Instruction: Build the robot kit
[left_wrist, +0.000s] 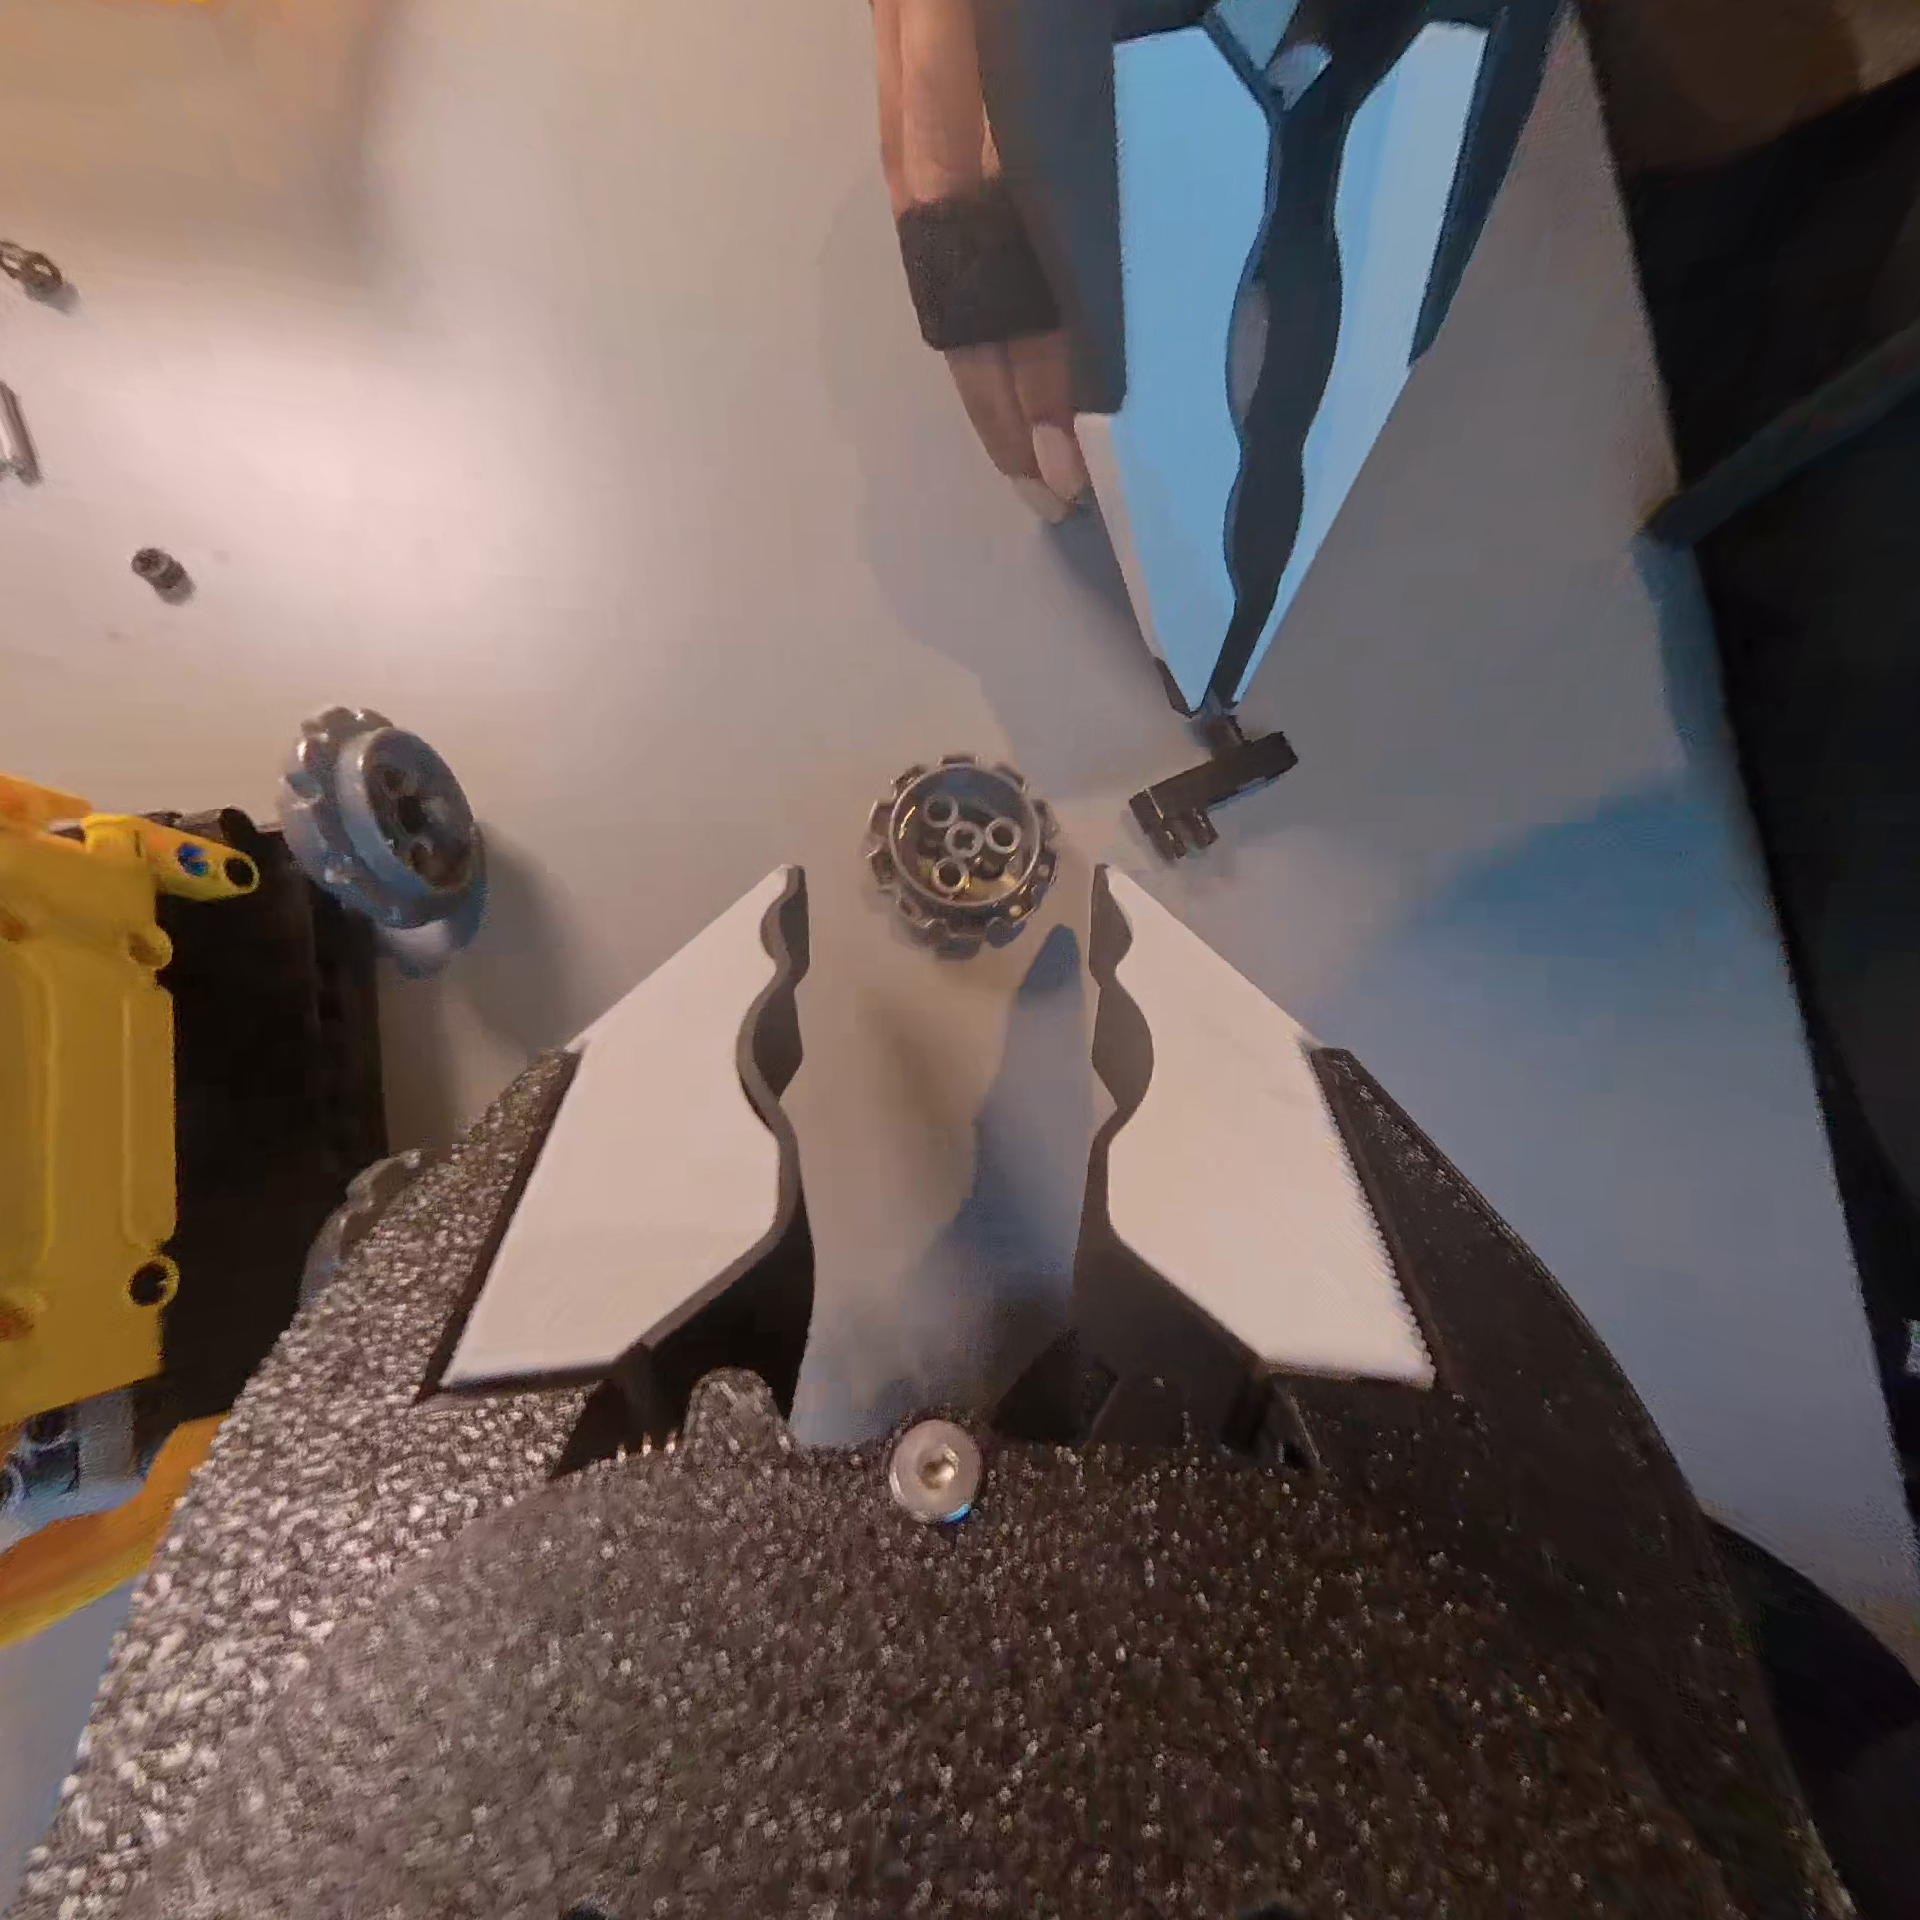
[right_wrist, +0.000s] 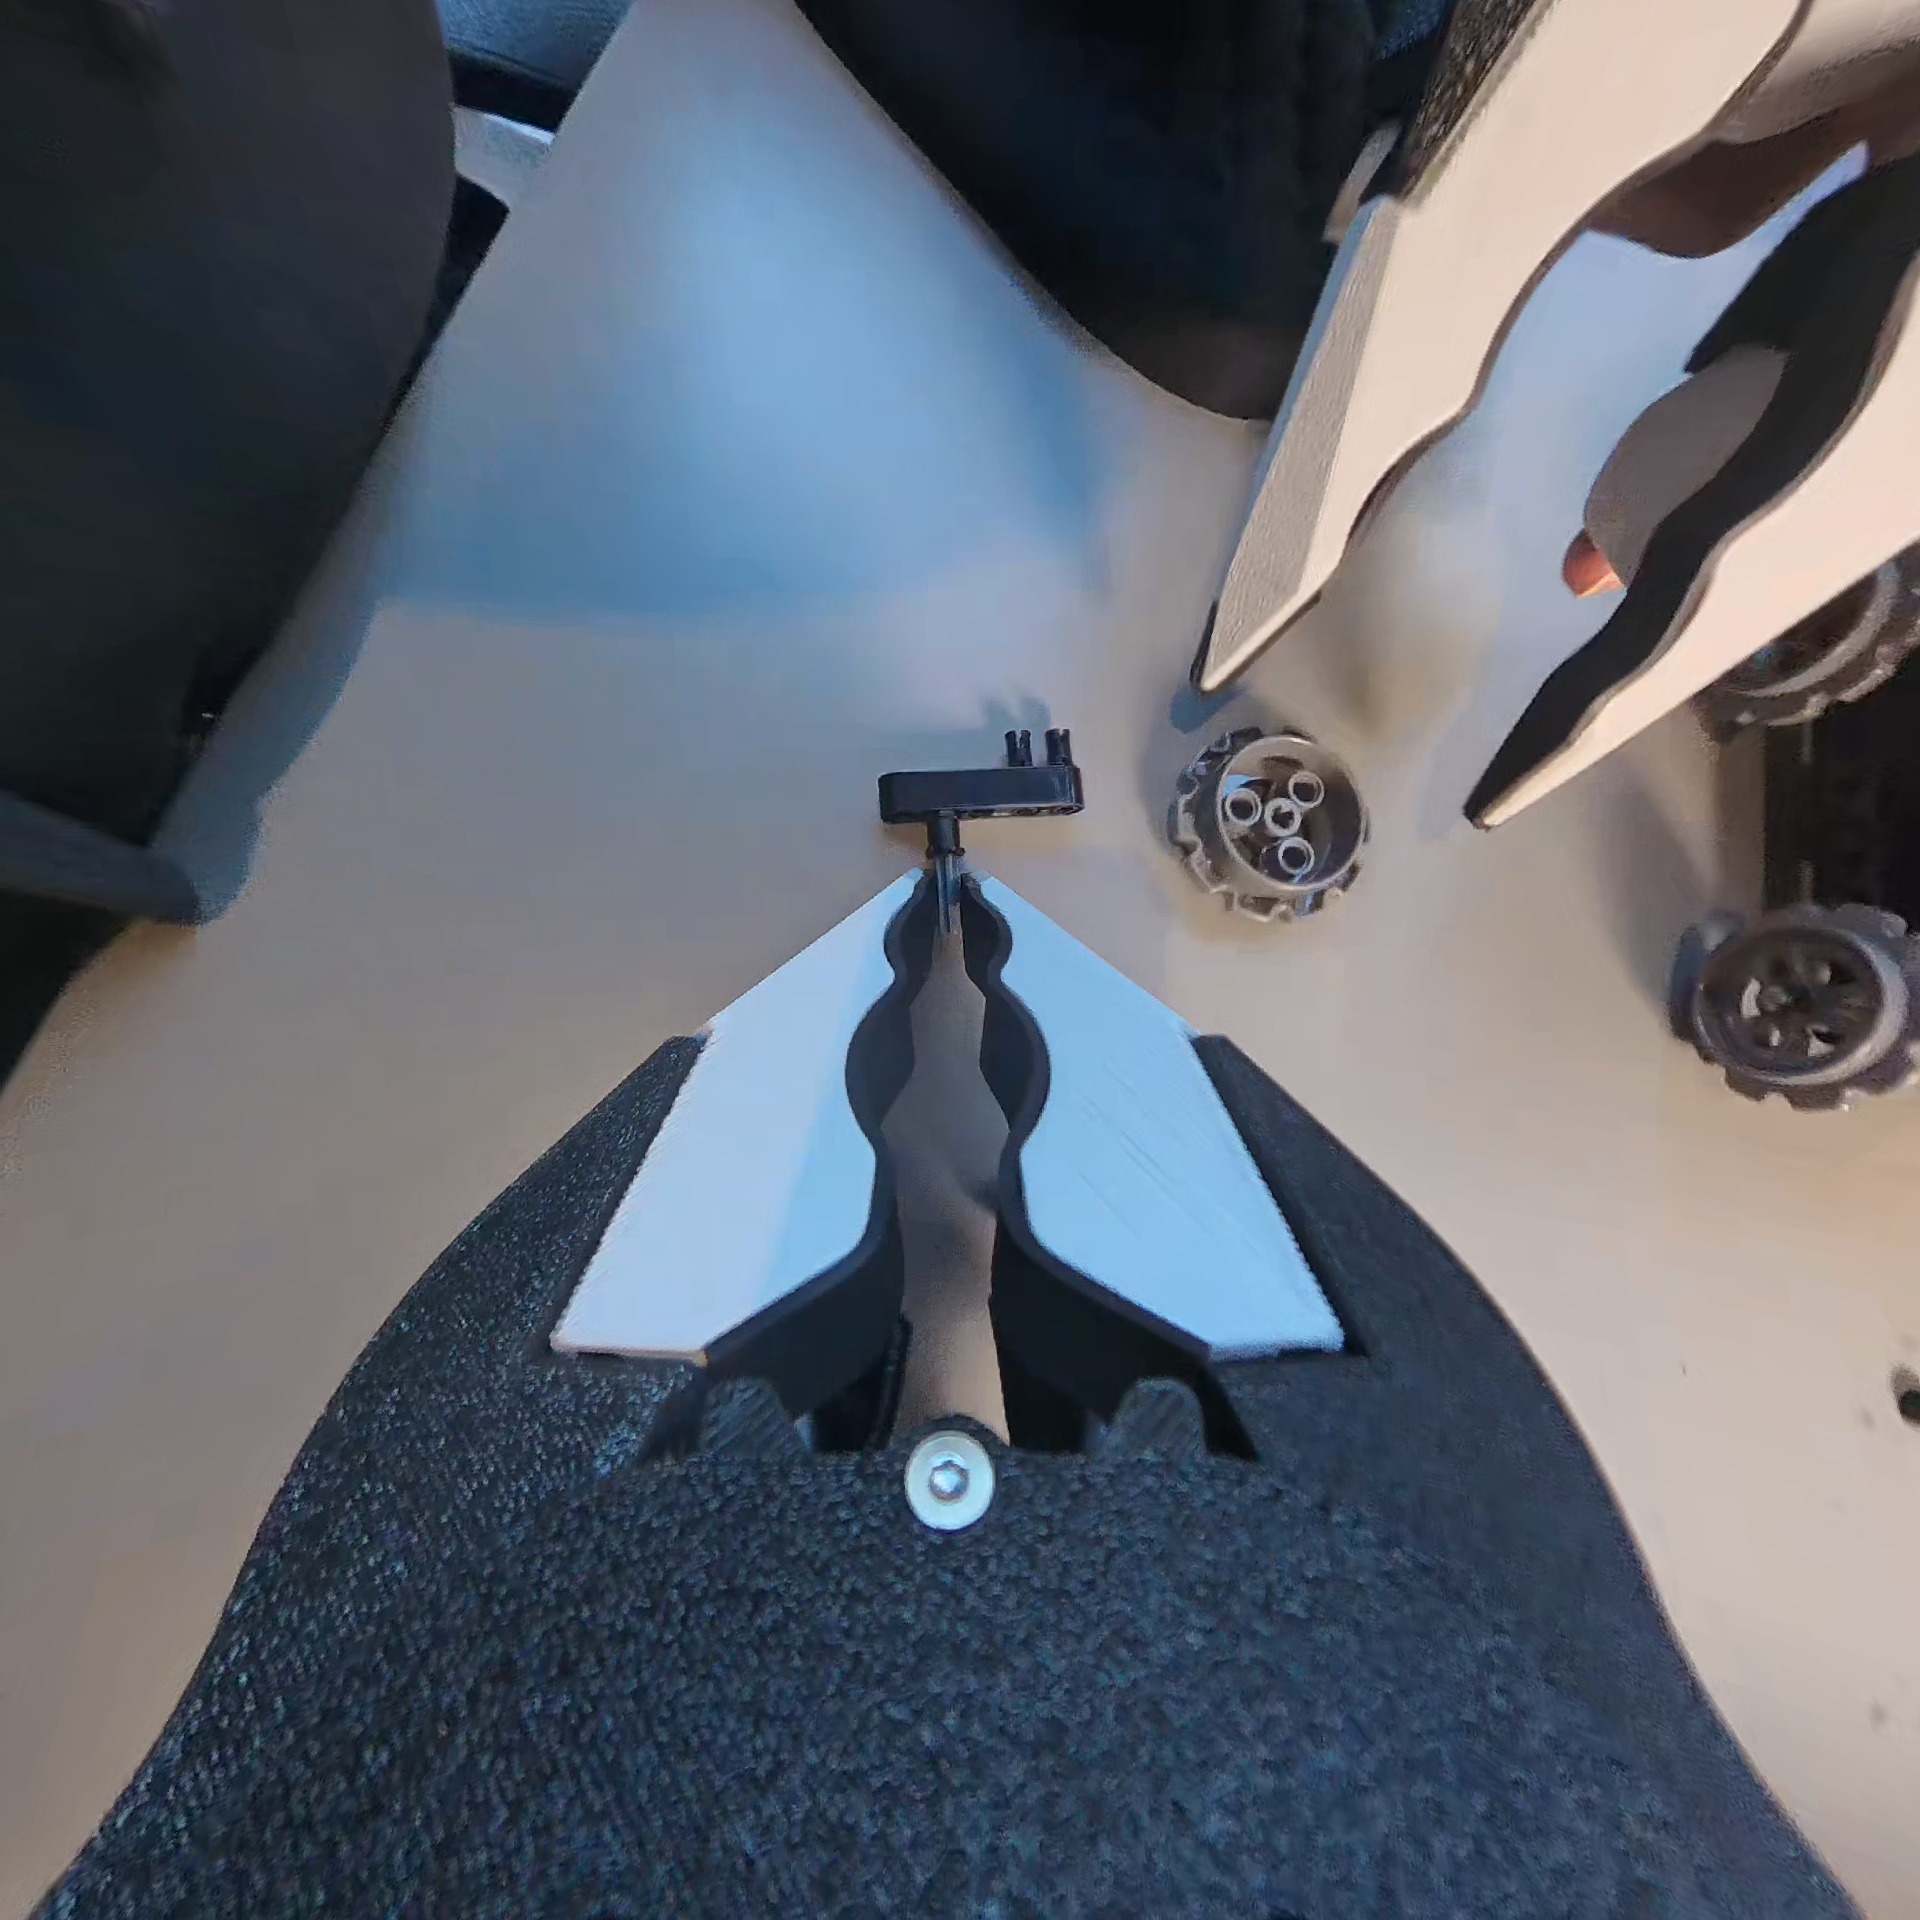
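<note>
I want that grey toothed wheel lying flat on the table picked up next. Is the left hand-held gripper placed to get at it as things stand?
Probably yes. The left hand-held gripper is open, and the grey toothed wheel lies just ahead of its tips with bare table around it. The black pin piece sits off to one side.

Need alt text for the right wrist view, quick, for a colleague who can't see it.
The right gripper pinches the thin pin of a small black plastic piece over a pale table. A grey wheel hub lies to its right, under the open left gripper.
</note>
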